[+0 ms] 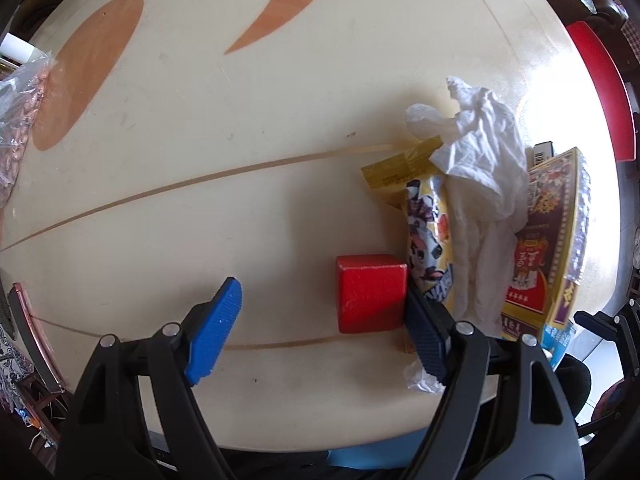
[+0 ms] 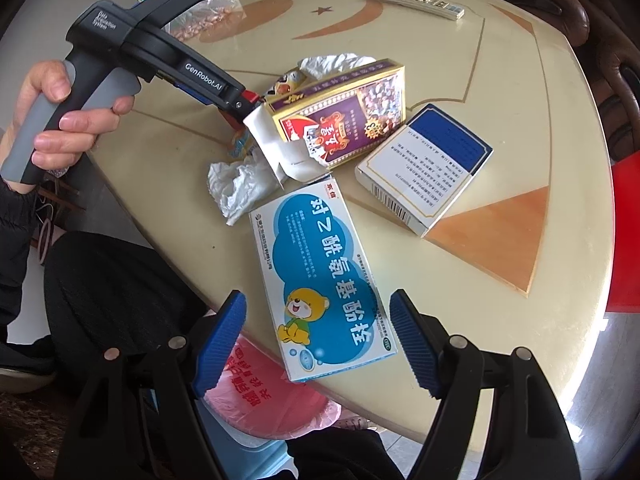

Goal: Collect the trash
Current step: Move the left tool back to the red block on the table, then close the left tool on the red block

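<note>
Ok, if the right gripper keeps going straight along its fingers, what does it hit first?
Most likely the blue and white medicine box with the cartoon bear: it lies flat on the table between the open fingers of the right gripper, with nothing visible above it. Depth is hard to judge in this fisheye view.

On your cream round table (image 2: 520, 92) with orange crescent and star inlays, a white remote control (image 2: 420, 2) lies at the far edge. A clear plastic bag of pinkish nuts (image 1: 16, 128) sits at the left rim.
</note>
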`<state>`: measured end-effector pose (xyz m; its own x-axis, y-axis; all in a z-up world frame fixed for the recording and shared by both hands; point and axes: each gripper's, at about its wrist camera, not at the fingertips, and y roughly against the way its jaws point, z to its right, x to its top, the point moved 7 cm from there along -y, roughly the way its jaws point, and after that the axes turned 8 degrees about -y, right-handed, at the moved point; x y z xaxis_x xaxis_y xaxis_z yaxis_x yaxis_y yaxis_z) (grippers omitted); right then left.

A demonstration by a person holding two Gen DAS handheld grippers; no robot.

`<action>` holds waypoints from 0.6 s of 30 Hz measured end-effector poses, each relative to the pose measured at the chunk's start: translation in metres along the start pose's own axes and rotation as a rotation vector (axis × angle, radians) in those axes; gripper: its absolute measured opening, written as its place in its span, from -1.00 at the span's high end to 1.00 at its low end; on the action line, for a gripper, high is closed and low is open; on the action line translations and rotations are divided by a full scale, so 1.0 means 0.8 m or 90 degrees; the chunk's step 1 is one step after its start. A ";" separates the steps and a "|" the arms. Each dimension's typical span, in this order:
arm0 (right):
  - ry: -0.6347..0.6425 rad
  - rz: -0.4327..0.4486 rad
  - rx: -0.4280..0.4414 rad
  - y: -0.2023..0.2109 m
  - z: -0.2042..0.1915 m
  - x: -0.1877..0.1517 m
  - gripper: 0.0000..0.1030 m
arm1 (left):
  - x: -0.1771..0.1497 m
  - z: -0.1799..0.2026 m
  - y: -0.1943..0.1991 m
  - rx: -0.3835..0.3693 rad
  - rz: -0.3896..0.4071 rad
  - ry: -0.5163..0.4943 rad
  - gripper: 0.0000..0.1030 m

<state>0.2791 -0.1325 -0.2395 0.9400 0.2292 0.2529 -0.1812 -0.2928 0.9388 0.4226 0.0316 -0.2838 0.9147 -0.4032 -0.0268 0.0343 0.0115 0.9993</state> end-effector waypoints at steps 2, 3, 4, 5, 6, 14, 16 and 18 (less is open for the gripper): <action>0.003 -0.004 -0.004 -0.004 0.002 -0.001 -0.41 | 0.003 -0.010 -0.004 -0.004 -0.001 0.003 -0.50; 0.005 -0.006 -0.005 -0.005 0.001 -0.002 -0.41 | -0.003 -0.012 -0.007 -0.007 0.000 0.004 -0.50; 0.010 -0.007 -0.006 -0.007 -0.001 -0.002 -0.41 | -0.003 -0.015 -0.007 -0.009 -0.001 0.004 -0.50; 0.014 -0.007 -0.010 -0.008 -0.002 -0.002 -0.41 | -0.001 -0.018 -0.008 -0.009 0.000 0.004 -0.50; 0.018 -0.008 -0.014 -0.010 -0.004 0.000 -0.41 | 0.000 -0.021 -0.008 -0.008 0.000 0.002 -0.50; 0.038 -0.011 -0.039 -0.026 -0.013 -0.003 -0.41 | 0.021 -0.009 -0.007 0.001 0.006 -0.002 -0.50; 0.043 -0.013 -0.050 -0.031 -0.014 -0.006 -0.41 | 0.025 -0.010 -0.009 0.005 0.004 0.002 -0.49; 0.047 -0.009 -0.049 -0.034 -0.016 -0.006 -0.43 | 0.030 -0.010 -0.007 0.011 0.008 0.002 -0.49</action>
<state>0.2759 -0.1138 -0.2636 0.9193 0.3014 0.2531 -0.1923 -0.2171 0.9570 0.4476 0.0289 -0.2905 0.9163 -0.4002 -0.0150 0.0164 0.0002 0.9999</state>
